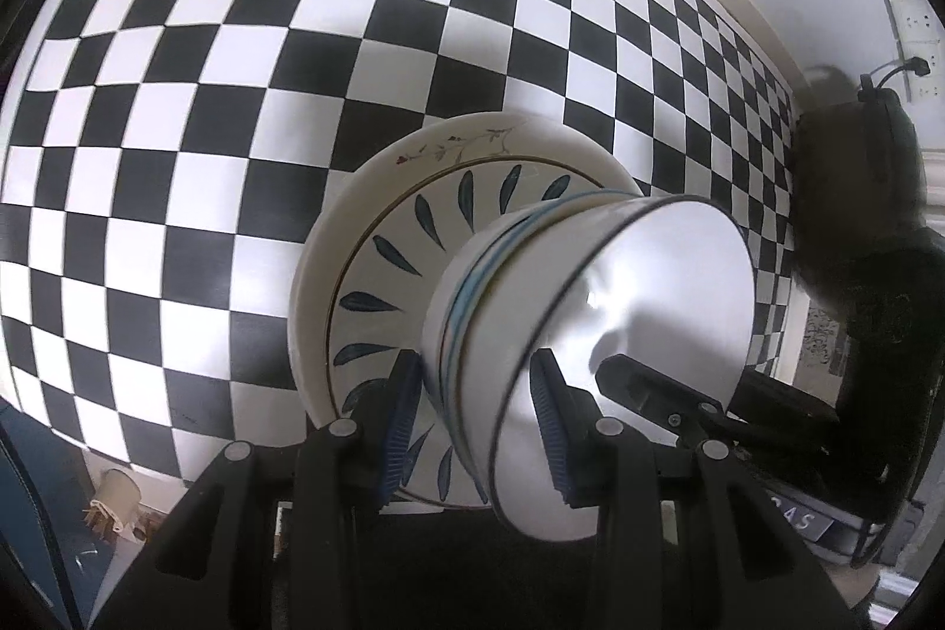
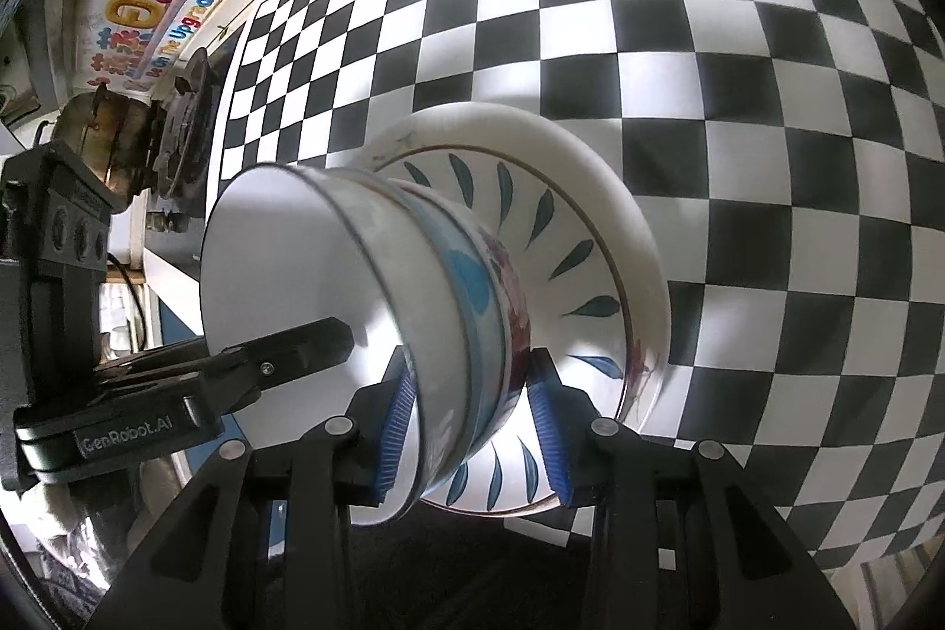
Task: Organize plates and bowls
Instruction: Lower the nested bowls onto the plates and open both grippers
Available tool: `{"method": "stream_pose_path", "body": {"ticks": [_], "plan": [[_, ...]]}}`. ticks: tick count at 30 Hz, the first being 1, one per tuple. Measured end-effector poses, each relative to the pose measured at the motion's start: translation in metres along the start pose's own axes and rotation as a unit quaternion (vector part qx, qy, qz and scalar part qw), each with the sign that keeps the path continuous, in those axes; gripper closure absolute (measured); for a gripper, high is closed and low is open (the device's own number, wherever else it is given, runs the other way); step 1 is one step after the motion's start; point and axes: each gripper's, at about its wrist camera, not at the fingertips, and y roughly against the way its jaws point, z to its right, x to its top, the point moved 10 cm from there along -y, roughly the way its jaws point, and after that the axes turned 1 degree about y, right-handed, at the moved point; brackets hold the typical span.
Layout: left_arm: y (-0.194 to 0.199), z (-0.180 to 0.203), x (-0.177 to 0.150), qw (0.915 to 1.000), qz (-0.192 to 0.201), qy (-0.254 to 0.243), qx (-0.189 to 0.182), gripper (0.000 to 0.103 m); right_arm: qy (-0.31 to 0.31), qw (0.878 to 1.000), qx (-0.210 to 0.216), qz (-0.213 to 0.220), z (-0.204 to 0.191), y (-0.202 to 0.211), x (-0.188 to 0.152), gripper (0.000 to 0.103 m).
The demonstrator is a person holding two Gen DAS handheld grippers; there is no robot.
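Checkered cloth fills both frames, and at lower centre your bowls (image 1: pixel 531 311) already sit nested on the stacked plates (image 1: pixel 378 240), each gripper, left (image 1: pixel 472 429) and right (image 2: pixel 472 429), narrowly pinching the bowl stack's rim on opposite sides, so judging by this, little beyond letting go remains.

The stack of bowls (image 1: pixel 590 335) (image 2: pixel 378 311) sits on the stack of plates (image 1: pixel 378 240) (image 2: pixel 590 228), nested one in another. The plates rest on the checkered surface (image 1: pixel 236 98) (image 2: pixel 709 39). A stove burner (image 2: pixel 183 128) lies left of the plates, just beyond that surface's edge.
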Motion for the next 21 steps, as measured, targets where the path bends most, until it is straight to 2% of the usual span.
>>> {"method": "stream_pose_path", "body": {"ticks": [5,11,13,15,16,17,18,19,21], "plan": [[0.023,-0.003,0.002,0.9969,0.049,-0.019,0.058,0.066,0.018,0.998,-0.053,0.016,0.001,0.009,-0.004,0.062],[0.052,-0.009,-0.001,0.9876,0.102,-0.043,0.111,0.066,0.046,0.992,-0.112,0.047,-0.007,0.035,-0.007,0.062],[0.061,-0.009,-0.002,0.9843,0.117,-0.051,0.122,0.063,0.053,0.989,-0.126,0.062,-0.012,0.049,-0.01,0.059],[0.074,-0.01,-0.002,0.9778,0.145,-0.057,0.14,0.057,0.058,0.986,-0.137,0.081,-0.017,0.064,-0.012,0.046],[0.08,-0.009,-0.002,0.9754,0.156,-0.059,0.144,0.05,0.06,0.984,-0.142,0.087,-0.021,0.07,-0.013,0.041],[0.086,-0.007,-0.002,0.9732,0.166,-0.062,0.146,0.041,0.062,0.983,-0.147,0.094,-0.024,0.076,-0.014,0.029],[0.093,-0.006,-0.002,0.9708,0.178,-0.065,0.147,0.037,0.062,0.982,-0.148,0.101,-0.027,0.082,-0.016,0.017],[0.1,-0.005,-0.002,0.9672,0.192,-0.07,0.151,0.028,0.06,0.981,-0.149,0.109,-0.03,0.09,-0.018,0.014],[0.117,-0.001,-0.003,0.9601,0.22,-0.074,0.155,0.024,0.061,0.977,-0.162,0.125,-0.035,0.104,-0.022,0.013]]}}
